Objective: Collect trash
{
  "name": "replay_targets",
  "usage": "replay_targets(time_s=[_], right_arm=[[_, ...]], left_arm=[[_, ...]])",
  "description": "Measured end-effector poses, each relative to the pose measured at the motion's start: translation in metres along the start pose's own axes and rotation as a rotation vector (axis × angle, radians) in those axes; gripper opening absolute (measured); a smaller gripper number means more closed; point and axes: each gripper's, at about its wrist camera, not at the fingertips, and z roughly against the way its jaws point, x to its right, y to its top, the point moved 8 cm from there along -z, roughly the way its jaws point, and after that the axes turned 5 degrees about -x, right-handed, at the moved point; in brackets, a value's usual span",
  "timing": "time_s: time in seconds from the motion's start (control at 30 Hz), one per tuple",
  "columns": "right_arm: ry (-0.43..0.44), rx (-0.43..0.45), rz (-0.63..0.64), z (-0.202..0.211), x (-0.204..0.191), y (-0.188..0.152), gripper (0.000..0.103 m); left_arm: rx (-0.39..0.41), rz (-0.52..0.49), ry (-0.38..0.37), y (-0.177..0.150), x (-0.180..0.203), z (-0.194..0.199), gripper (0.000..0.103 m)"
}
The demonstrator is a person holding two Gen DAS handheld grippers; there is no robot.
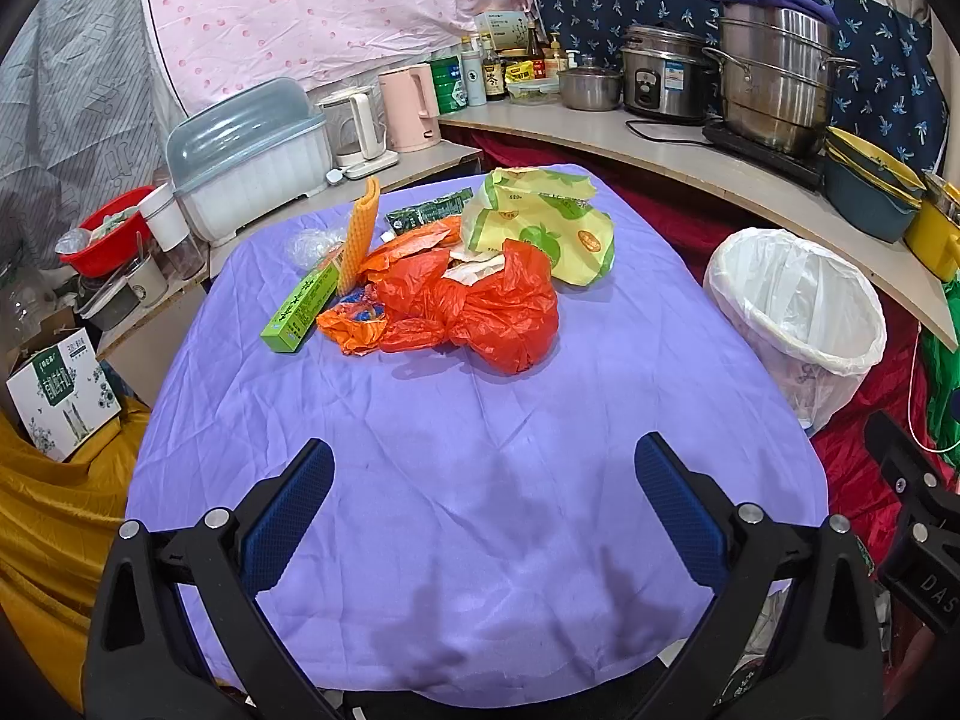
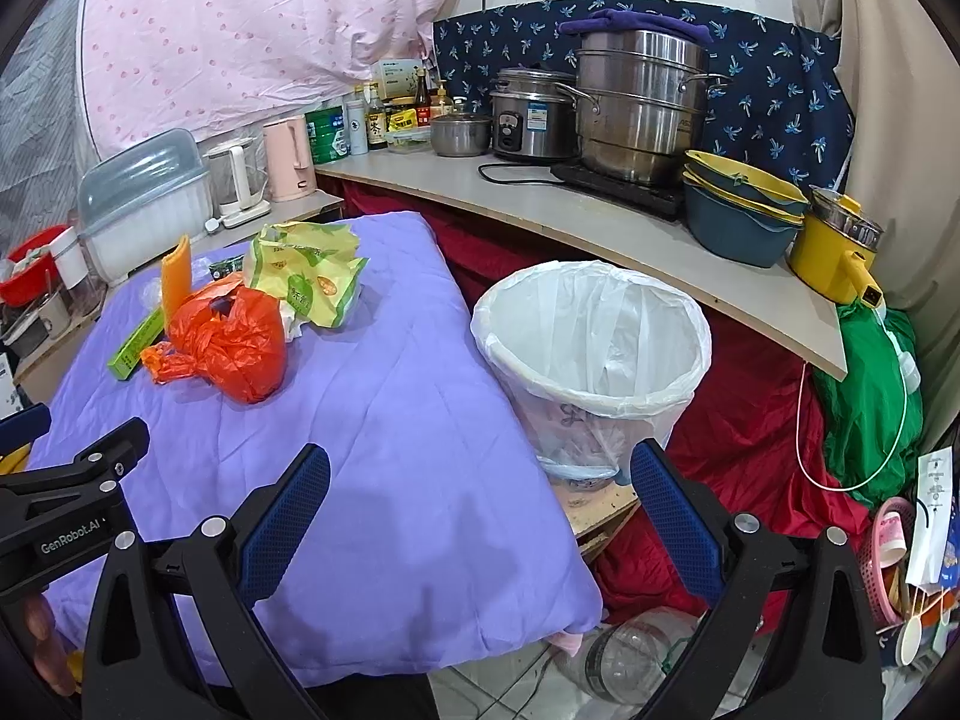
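A heap of trash lies at the far side of the purple-covered table [image 1: 480, 450]: a knotted orange plastic bag [image 1: 498, 306] [image 2: 240, 342], a yellow-green wrapper [image 1: 552, 228] [image 2: 312, 276], a green box [image 1: 300, 306] [image 2: 135, 348], an orange foam sleeve [image 1: 360, 234] standing upright, and a dark green packet [image 1: 429, 210]. A white-lined bin [image 1: 798, 306] [image 2: 594, 354] stands right of the table. My left gripper [image 1: 483, 498] hovers open over the near cloth, well short of the heap. My right gripper [image 2: 480, 498] is open too, above the table's right edge near the bin.
A curved counter [image 2: 540, 210] behind holds steel pots, a rice cooker, stacked bowls and bottles. A dish rack [image 1: 252, 162], kettles and a red basin sit at the left. A plastic bottle [image 2: 630, 654] lies on the floor under the table's corner.
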Motion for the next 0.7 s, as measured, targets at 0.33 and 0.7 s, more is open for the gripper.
replay_targets(time_s=[0.33, 0.7], right_arm=[[0.000, 0.002, -0.001, 0.0009, 0.0006, 0.0018, 0.096], [0.003, -0.003, 0.004, -0.0016, -0.0032, 0.0076, 0.096]], left_arm=[[-0.001, 0.002, -0.005, 0.0021, -0.0006, -0.0005, 0.096], [-0.011, 0.012, -0.007, 0.0051, -0.0032, -0.0058, 0.096]])
